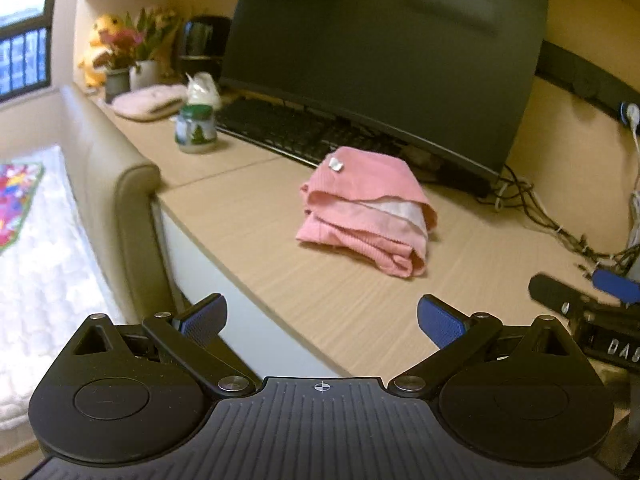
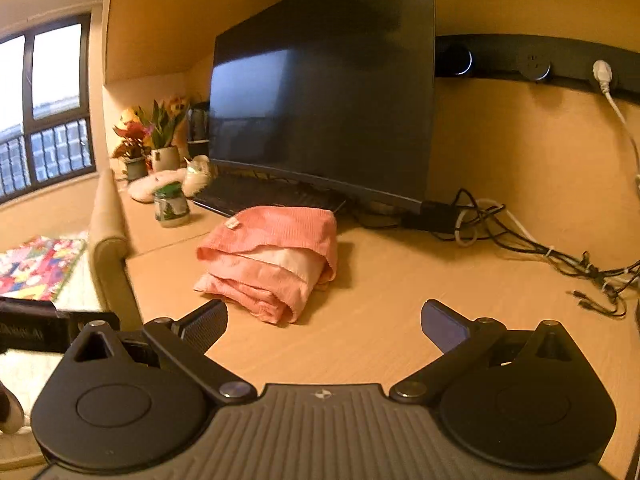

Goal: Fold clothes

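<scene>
The left gripper (image 1: 320, 322) is held with its jaws spread wide and nothing between them; its blue-padded fingers (image 1: 440, 324) hang above the near edge of the desk (image 1: 340, 300). The right gripper (image 2: 324, 326) is likewise seen with its jaws fully apart and empty above the desk's wooden top (image 2: 400, 300). In the left wrist view, part of the right gripper (image 1: 592, 304) is seen at about three o'clock from the left one, near it but apart.

The folded pink garment (image 1: 366, 210) is laid on the desk, at twelve o'clock from the left gripper and well clear of its fingers. In the right wrist view the same pink garment (image 2: 272, 258) is found at about eleven o'clock from the right gripper, near the left finger yet not touched by it. A small white tag (image 1: 335, 165) is shown on its top layer, and a paler lining is exposed along the folded edge.

Beyond the garment, a black keyboard (image 1: 288, 132) is set just under a dark monitor (image 1: 380, 52). At ten o'clock, a glass jar with a green lid (image 1: 196, 128) is placed, with potted flowers (image 1: 136, 52) and a yellow plush toy (image 1: 100, 44) farther back. A tangle of cables (image 2: 540, 248) is spread at two o'clock. A padded headboard (image 1: 132, 216) is butted against the desk's left side.
</scene>
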Available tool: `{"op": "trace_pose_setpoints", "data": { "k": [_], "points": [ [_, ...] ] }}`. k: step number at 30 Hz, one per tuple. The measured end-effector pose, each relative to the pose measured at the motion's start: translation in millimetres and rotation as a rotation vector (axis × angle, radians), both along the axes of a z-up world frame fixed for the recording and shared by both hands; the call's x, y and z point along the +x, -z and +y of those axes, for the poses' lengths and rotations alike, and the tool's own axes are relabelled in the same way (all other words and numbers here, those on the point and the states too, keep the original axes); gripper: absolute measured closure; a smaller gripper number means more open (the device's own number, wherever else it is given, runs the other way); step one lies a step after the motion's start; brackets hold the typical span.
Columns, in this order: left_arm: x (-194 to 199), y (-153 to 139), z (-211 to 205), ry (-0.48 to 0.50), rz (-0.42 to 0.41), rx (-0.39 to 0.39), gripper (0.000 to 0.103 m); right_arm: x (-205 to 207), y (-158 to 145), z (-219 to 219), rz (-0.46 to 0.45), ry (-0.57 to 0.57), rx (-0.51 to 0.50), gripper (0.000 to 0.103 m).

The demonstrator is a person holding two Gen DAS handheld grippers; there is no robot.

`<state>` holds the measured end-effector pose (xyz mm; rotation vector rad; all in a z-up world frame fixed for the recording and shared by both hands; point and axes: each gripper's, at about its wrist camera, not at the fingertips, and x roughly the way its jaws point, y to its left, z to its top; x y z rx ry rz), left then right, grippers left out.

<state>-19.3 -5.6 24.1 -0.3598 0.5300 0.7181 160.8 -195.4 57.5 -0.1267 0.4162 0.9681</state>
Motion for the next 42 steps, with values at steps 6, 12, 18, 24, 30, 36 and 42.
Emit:
{"op": "trace_pose_setpoints", "data": {
  "k": [6,12,18,24,30,36,42],
  "points": [
    [-1.2,-7.5,-15.2,0.004,0.032,0.082,0.000,-3.0,2.8,1.6,0.022,-0.039,-0.006,0.000],
    [4.9,-10.5,-12.6,0.038,-0.006,0.084,0.000,-6.6,-4.1,-4.4,-0.008,0.011,0.026,0.000],
    [5.5,-19.0,-15.4,0.047,-0.025,0.112,0.000,-1.7,-7.6,-3.8,0.005,0.016,0.041,0.000],
    [2.8,-19.7,-19.0,0.038,-0.026,0.119,0.000,-7.4,-8.5,-1.7,-0.014,-0.016,0.034,0.000],
    [-3.3,-16.7,-20.5,0.002,-0.033,0.092,0.000,-10.5,-6.9,-3.5,-0.015,-0.035,0.024,0.000],
    [-2.5,-17.2,-25.9,0.005,-0.029,0.094,0.000,-7.9,-5.2,-8.3,0.003,-0.023,0.024,0.000],
    [-0.3,-17.3,-30.0,0.020,-0.019,0.097,0.000,-9.2,-5.3,-11.8,0.006,-0.015,0.030,0.000]
  ]
}}
